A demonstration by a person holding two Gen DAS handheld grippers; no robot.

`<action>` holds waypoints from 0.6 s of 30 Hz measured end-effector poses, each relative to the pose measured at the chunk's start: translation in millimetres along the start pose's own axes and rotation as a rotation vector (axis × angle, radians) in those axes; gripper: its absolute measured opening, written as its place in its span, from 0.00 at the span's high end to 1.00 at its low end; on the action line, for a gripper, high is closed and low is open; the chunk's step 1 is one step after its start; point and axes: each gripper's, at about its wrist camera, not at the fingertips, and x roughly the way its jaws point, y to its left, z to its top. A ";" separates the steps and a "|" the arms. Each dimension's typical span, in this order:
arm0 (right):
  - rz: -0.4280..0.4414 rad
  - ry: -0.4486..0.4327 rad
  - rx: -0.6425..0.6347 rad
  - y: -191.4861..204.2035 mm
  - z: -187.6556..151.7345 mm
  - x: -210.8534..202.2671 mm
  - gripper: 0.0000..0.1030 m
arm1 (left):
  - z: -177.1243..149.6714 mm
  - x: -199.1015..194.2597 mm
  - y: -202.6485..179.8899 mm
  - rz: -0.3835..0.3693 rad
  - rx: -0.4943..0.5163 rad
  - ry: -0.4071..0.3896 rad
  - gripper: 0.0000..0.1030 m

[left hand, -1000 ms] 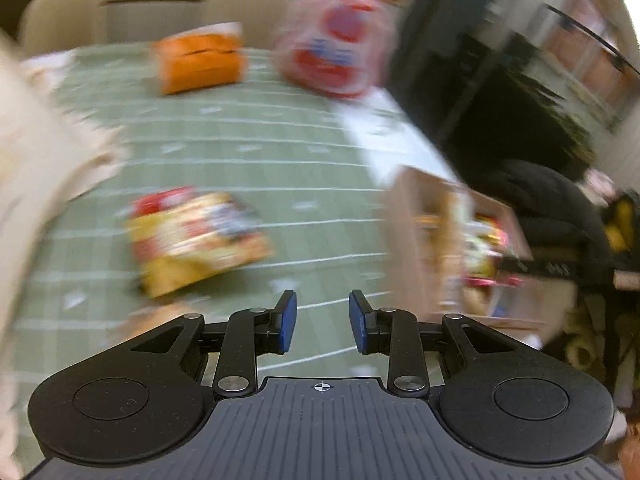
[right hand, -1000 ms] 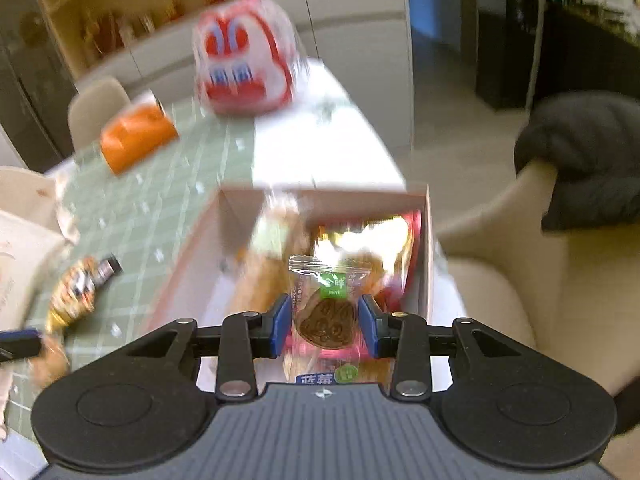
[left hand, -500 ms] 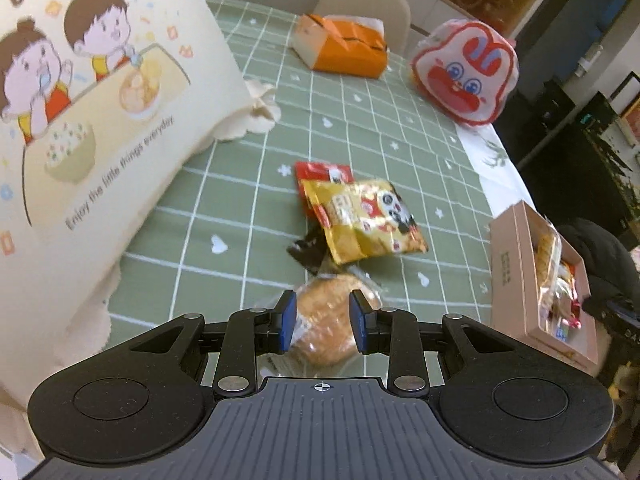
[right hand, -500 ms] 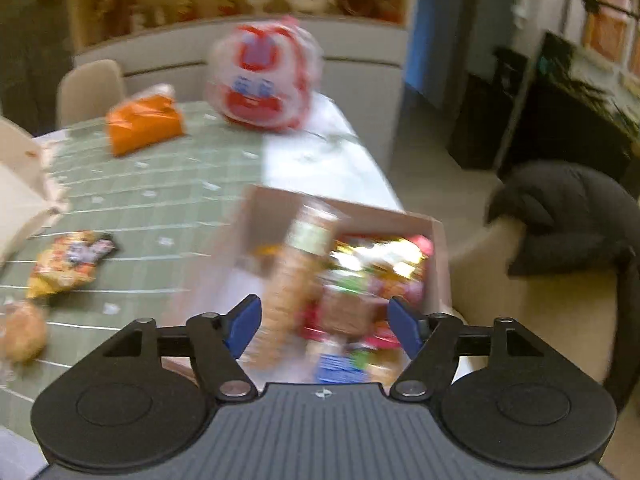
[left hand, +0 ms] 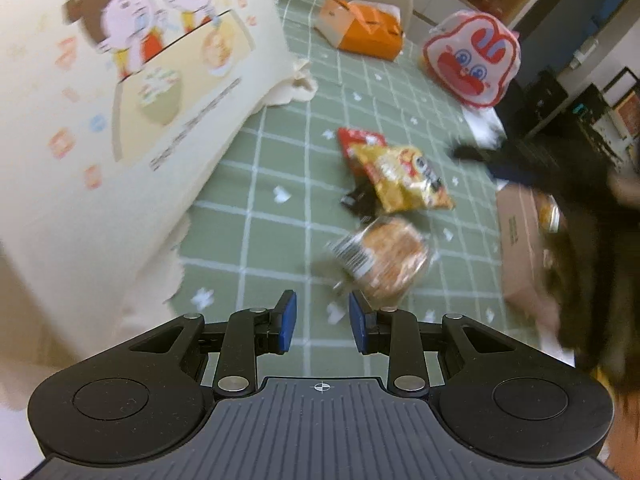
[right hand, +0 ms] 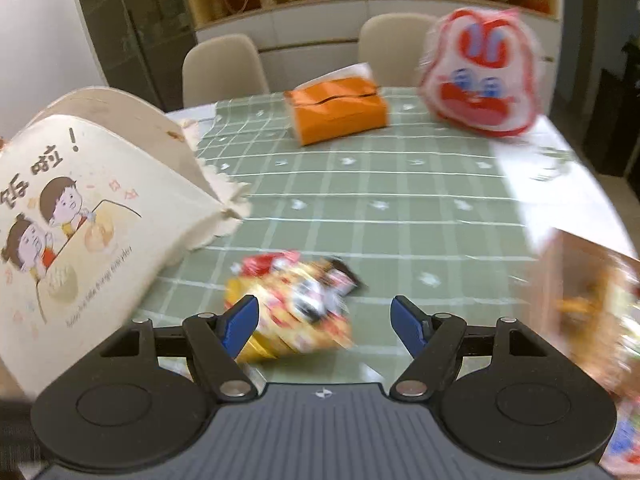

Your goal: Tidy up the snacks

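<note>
On the green checked tablecloth (left hand: 280, 168) lie a yellow snack packet (left hand: 404, 178), a red packet (left hand: 356, 138), a dark packet (left hand: 358, 200) and a wrapped round bread (left hand: 384, 256). My left gripper (left hand: 322, 322) hovers just short of the bread, jaws narrowly apart and empty. My right gripper (right hand: 324, 320) stands wide open above the yellow packet (right hand: 296, 312), which shows blurred between its fingers, untouched. The cardboard box (right hand: 580, 300) of snacks sits at the right table edge (left hand: 520, 240).
A large cream bag (left hand: 120, 100) with cartoon children fills the left side (right hand: 80, 220). An orange tissue box (right hand: 338, 110) and a red-and-white rabbit bag (right hand: 480, 72) stand at the far end, with chairs (right hand: 224, 68) behind. A dark blurred arm (left hand: 568, 200) crosses over the box.
My right gripper let go of a small cookie packet over the box, opened wide and swung left to the yellow packet. My left gripper shifted, so the bread now lies ahead and to the right.
</note>
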 end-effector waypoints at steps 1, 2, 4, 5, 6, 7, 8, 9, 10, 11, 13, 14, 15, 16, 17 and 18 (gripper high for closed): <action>0.000 0.012 -0.019 11.7 6.5 15.5 0.29 | -3.2 -1.9 3.4 0.002 0.001 0.009 0.69; -0.010 0.022 -0.057 24.5 12.0 32.6 0.29 | -6.2 -3.6 7.5 0.003 0.002 0.020 0.69; -0.051 0.048 -0.139 46.4 16.9 62.8 0.29 | -9.1 -5.5 13.5 0.006 0.003 0.035 0.69; -0.068 0.064 -0.168 53.5 17.1 75.1 0.29 | -10.1 -6.6 16.2 0.006 0.004 0.038 0.69; -0.076 0.086 -0.191 58.2 16.5 85.7 0.29 | -10.6 -7.5 18.6 0.002 0.002 0.039 0.69; -0.078 0.119 -0.211 61.3 14.3 95.9 0.29 | -10.2 -8.0 21.2 -0.003 -0.003 0.039 0.69; -0.084 0.134 -0.220 61.4 12.0 99.7 0.29 | -8.9 -7.7 23.9 -0.008 -0.011 0.038 0.69; -0.088 0.133 -0.228 60.4 9.3 98.5 0.29 | -7.0 -6.4 26.1 -0.012 -0.018 0.036 0.69; -0.079 0.132 -0.235 58.1 5.4 93.0 0.29 | -4.9 -4.2 27.9 -0.018 -0.025 0.036 0.69; -0.069 0.135 -0.242 56.1 1.9 87.4 0.31 | -2.9 -1.4 28.8 -0.025 -0.032 0.039 0.69; -0.049 0.140 -0.274 48.8 -9.0 72.0 0.32 | 2.7 7.3 26.9 -0.046 -0.042 0.053 0.69; -0.050 0.149 -0.297 45.6 -15.5 65.0 0.32 | 5.6 12.3 24.6 -0.058 -0.041 0.060 0.69; -0.055 0.159 -0.317 42.4 -21.5 59.5 0.32 | 8.0 16.7 21.8 -0.070 -0.037 0.067 0.69; -0.063 0.170 -0.335 38.3 -30.4 53.3 0.32 | 11.1 20.9 18.1 -0.079 -0.032 0.072 0.69; -0.073 0.180 -0.339 34.1 -37.1 48.3 0.32 | 14.5 24.8 13.8 -0.089 -0.024 0.075 0.69; -0.090 0.193 -0.333 28.7 -44.5 44.4 0.32 | 18.2 27.9 9.4 -0.099 -0.017 0.073 0.69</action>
